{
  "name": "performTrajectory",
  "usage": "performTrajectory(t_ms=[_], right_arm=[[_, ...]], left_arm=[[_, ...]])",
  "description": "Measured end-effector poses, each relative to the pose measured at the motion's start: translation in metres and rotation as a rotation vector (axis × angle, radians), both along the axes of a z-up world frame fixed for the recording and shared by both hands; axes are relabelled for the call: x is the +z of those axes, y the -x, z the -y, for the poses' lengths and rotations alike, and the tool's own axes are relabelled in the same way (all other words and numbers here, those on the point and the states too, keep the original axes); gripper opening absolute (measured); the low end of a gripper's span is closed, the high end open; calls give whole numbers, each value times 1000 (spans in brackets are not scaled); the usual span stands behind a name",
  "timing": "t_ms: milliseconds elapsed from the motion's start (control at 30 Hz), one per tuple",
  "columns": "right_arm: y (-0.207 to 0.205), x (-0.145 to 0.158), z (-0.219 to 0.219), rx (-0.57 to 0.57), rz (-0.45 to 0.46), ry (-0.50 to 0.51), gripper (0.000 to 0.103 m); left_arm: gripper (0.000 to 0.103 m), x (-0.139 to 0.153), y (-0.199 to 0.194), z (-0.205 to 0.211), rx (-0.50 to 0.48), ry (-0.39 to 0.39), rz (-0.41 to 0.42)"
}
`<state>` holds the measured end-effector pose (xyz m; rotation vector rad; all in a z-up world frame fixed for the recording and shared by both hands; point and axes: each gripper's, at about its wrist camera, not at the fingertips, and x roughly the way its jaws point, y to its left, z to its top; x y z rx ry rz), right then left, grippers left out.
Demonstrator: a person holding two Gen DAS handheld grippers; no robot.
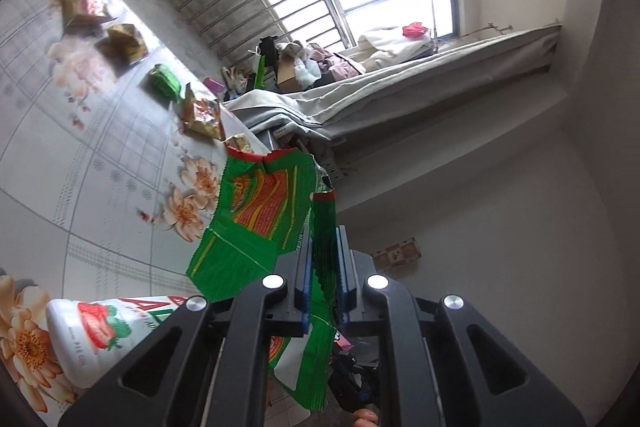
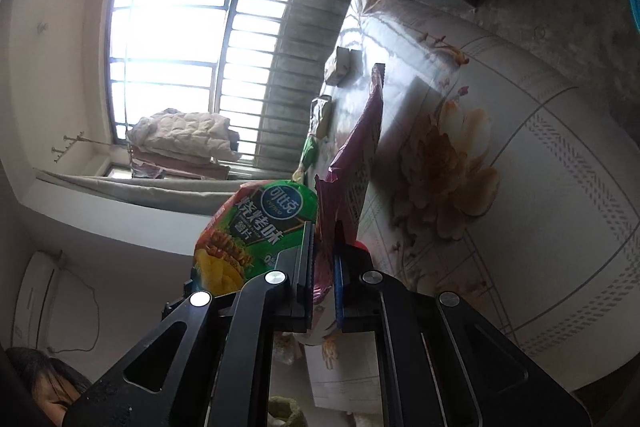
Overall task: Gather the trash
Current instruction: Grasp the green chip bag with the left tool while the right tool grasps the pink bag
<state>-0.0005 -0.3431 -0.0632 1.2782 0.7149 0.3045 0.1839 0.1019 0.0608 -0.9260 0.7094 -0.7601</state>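
Note:
My left gripper [image 1: 325,259] is shut on a green and red snack wrapper [image 1: 256,215] and holds it above the flowered tablecloth [image 1: 80,163]. My right gripper [image 2: 324,251] is shut on a purple snack bag [image 2: 356,155], lifted off the table. A green chip bag [image 2: 256,223] hangs just left of it; whether the jaws also pinch it I cannot tell. Several more wrappers lie on the table: brown and gold ones [image 1: 86,1], a small green one [image 1: 164,81] and an orange one [image 1: 202,115].
A white strawberry drink bottle [image 1: 100,331] lies on the table near my left gripper. More small wrappers [image 2: 340,65] lie along the table's far edge. A barred window [image 2: 180,27] and piled laundry [image 2: 184,139] are behind.

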Motion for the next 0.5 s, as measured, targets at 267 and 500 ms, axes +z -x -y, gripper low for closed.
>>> performTrajectory(t_ms=[267,500], right_arm=[[-1,-13,0,1,-11,11,6],[-3,-20,4,3,-25,7,6]], left_arm=[[9,24,9,14,34,-102,124],[9,42,19,-2,134,-206,211]])
